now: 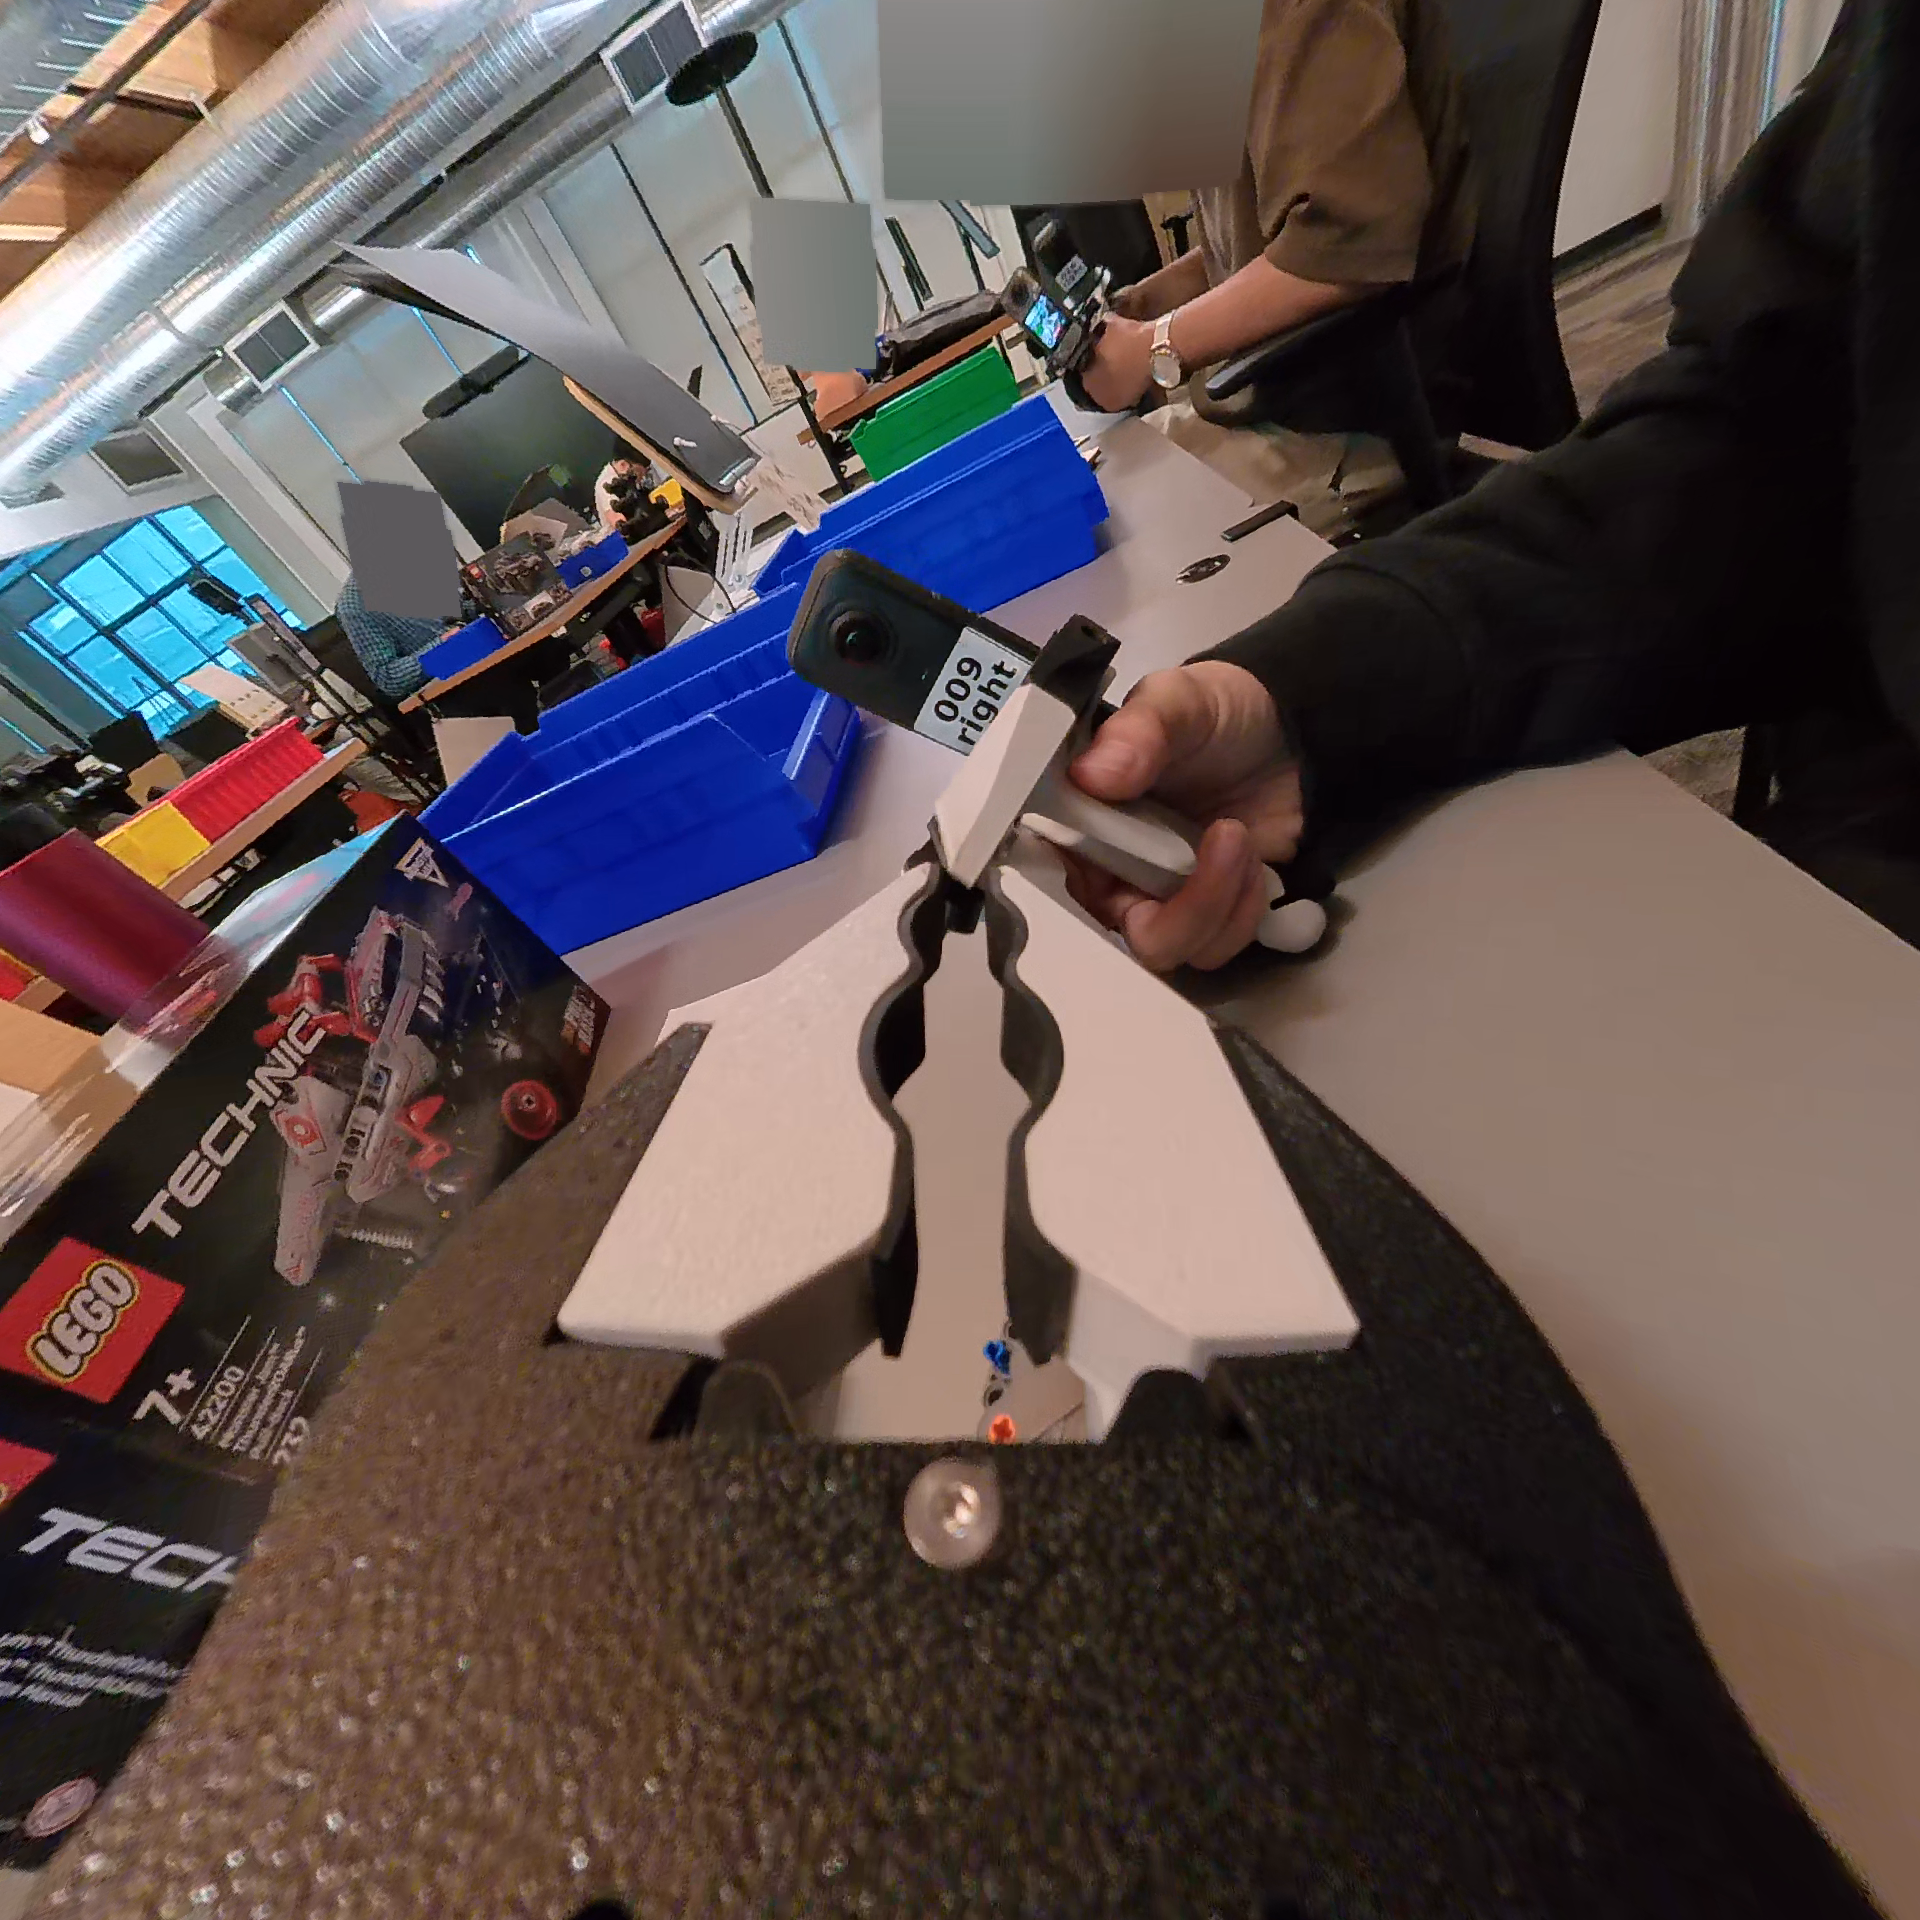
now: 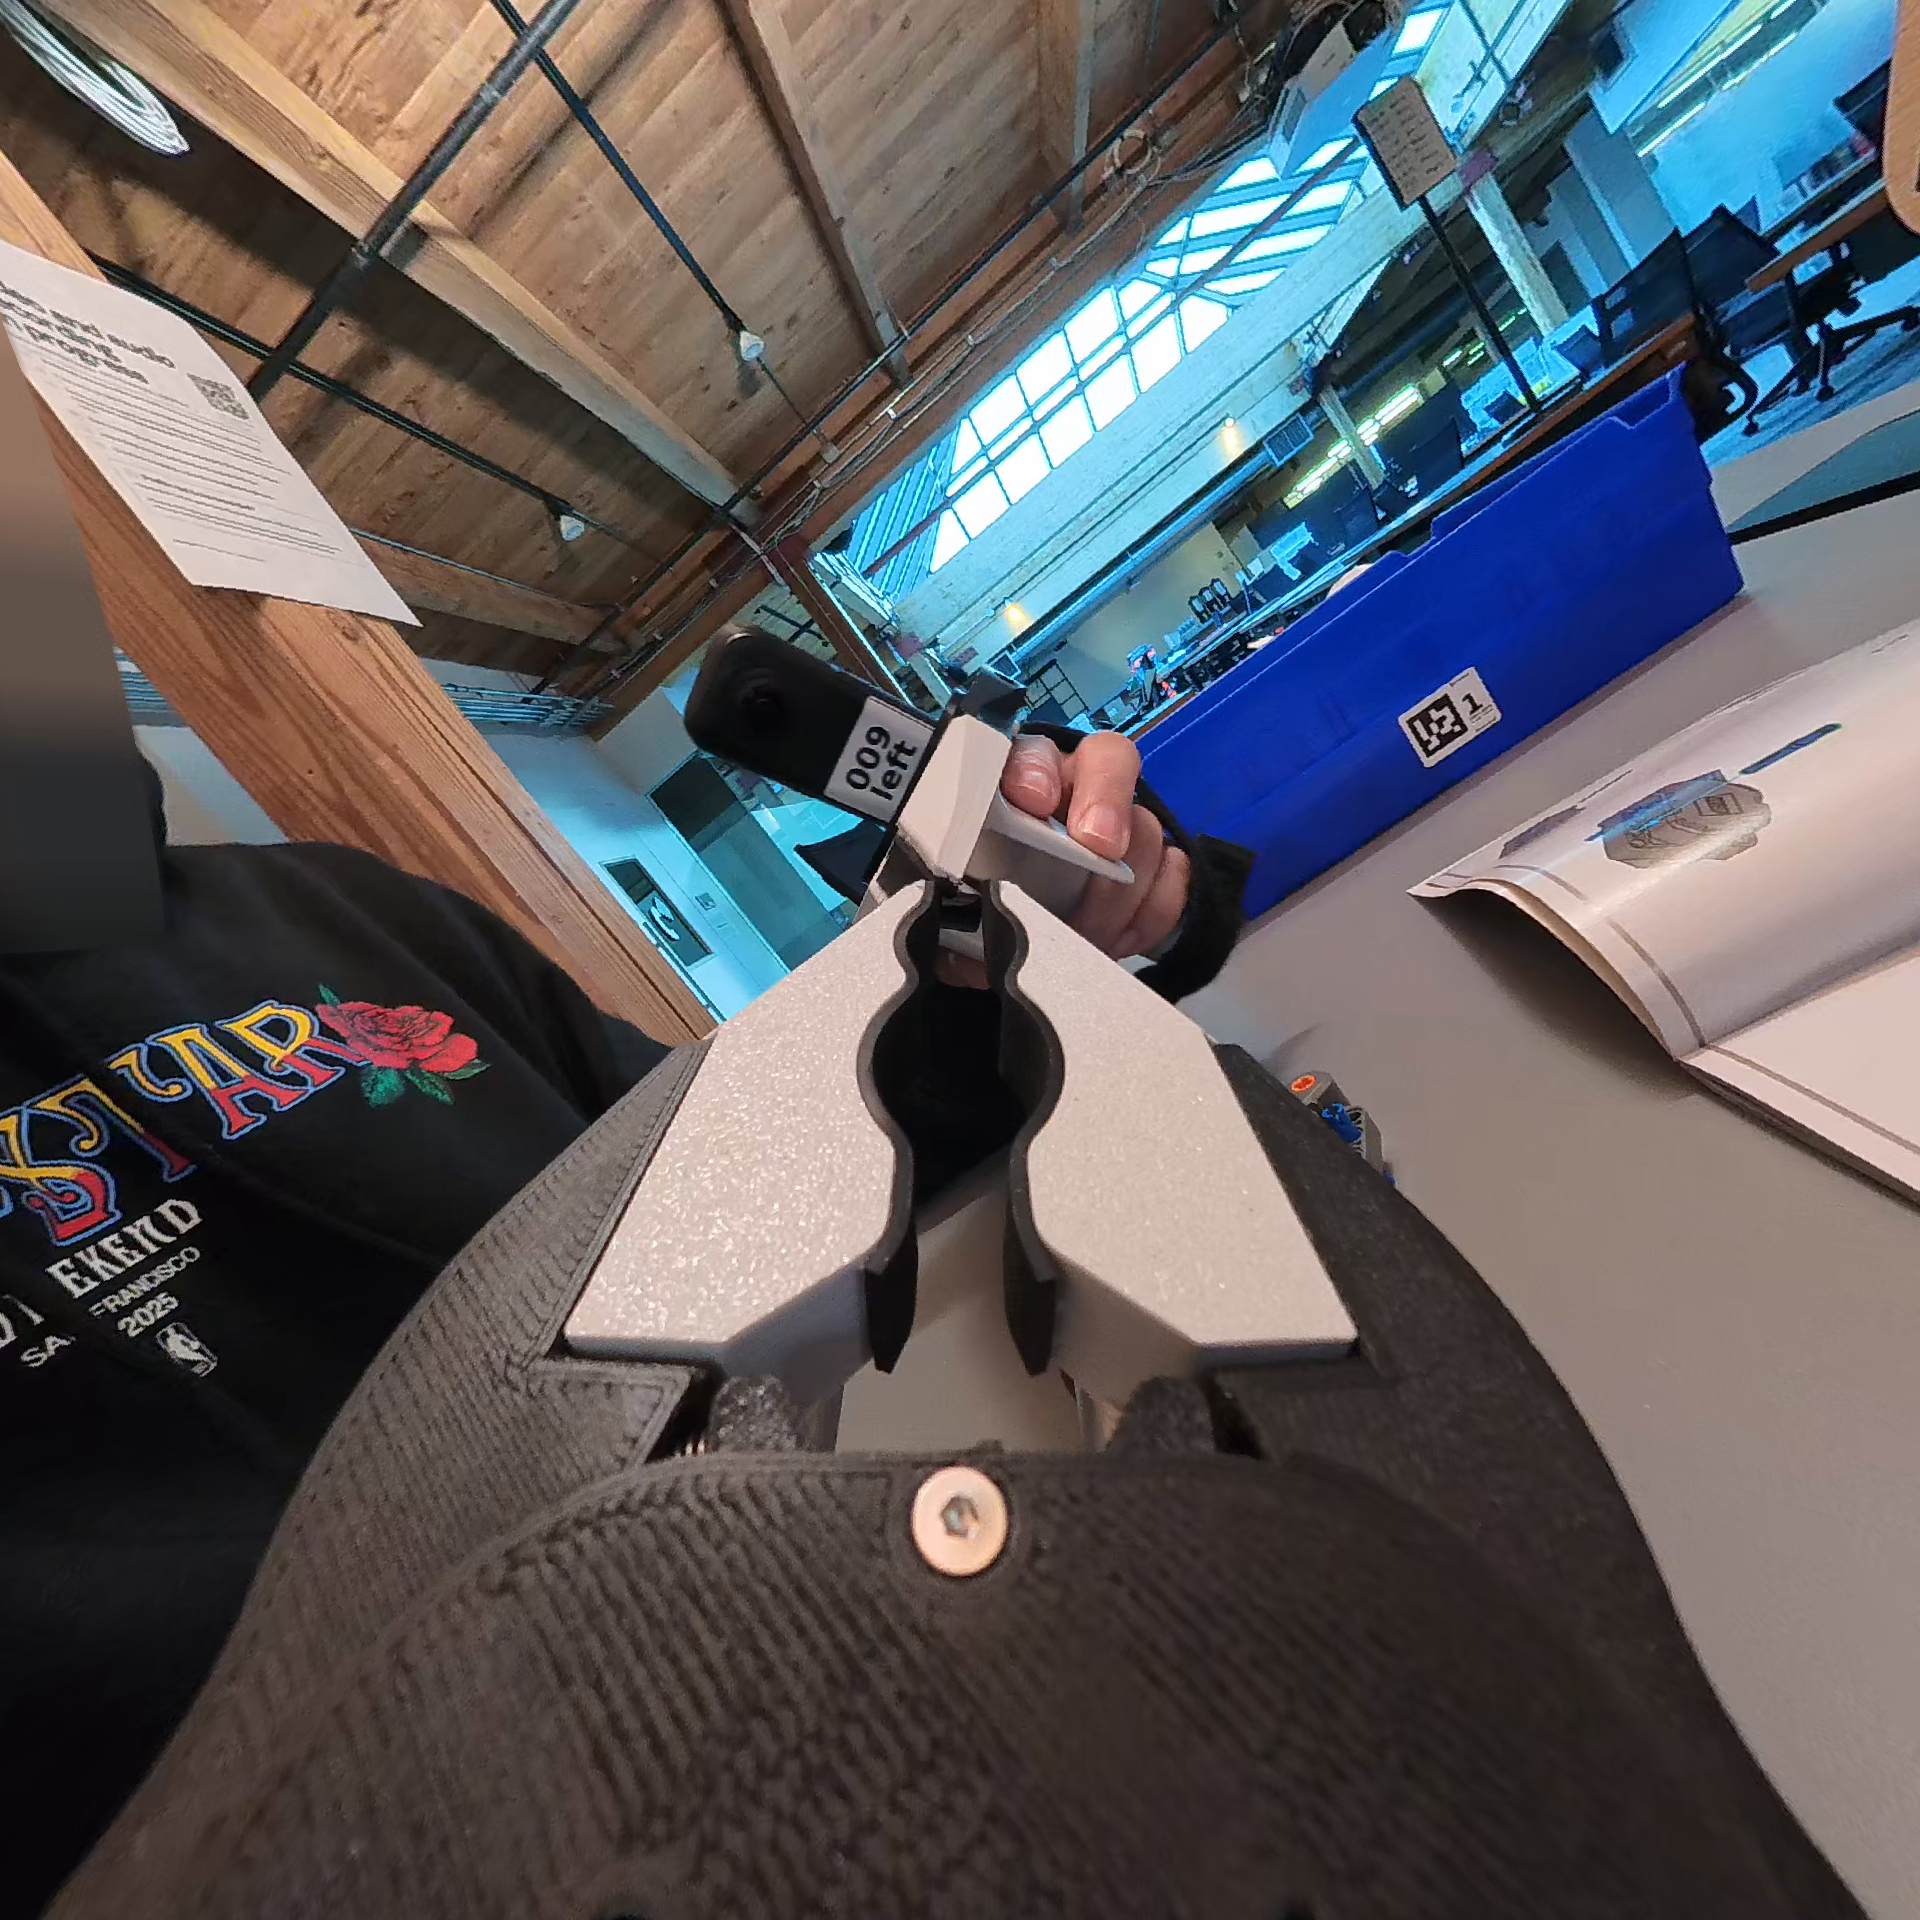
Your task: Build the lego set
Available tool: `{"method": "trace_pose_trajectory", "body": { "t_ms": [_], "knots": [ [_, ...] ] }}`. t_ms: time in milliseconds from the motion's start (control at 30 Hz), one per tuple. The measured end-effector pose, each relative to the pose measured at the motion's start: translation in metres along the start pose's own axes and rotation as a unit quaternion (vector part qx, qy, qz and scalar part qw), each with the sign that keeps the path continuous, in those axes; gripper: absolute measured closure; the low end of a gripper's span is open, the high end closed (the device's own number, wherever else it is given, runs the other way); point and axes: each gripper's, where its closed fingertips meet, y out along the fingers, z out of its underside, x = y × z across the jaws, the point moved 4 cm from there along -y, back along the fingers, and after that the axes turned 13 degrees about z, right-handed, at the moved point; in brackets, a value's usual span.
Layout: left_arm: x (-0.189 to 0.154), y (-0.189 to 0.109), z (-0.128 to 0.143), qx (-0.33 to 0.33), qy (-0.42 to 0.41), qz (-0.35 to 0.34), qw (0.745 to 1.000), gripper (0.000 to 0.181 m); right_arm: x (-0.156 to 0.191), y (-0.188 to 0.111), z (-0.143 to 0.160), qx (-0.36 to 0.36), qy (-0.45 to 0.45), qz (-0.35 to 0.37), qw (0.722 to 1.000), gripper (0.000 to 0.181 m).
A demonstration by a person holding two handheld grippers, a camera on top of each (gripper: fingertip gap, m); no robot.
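Grey table (image 1: 1507,1039) under timber ceiling (image 2: 644,156); both grippers nearly closed tip-to-tip, grasp unclear.

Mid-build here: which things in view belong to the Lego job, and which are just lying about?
Job: Lego box; instruction booklet; loose Lego pieces.
Lying about: blue bins; maroon cylinder; paper notice.
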Motion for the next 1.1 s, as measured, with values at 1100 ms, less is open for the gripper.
{"method": "trace_pose_trajectory", "body": {
  "t_ms": [1100],
  "knots": [
    [0.008, -0.039, 0.008, -0.021, -0.167, 0.032, 0.985, 0.177, 0.012, 0.004, -0.002, -0.029, -0.224, 0.071, 0.972, 0.159]
  ]
}}
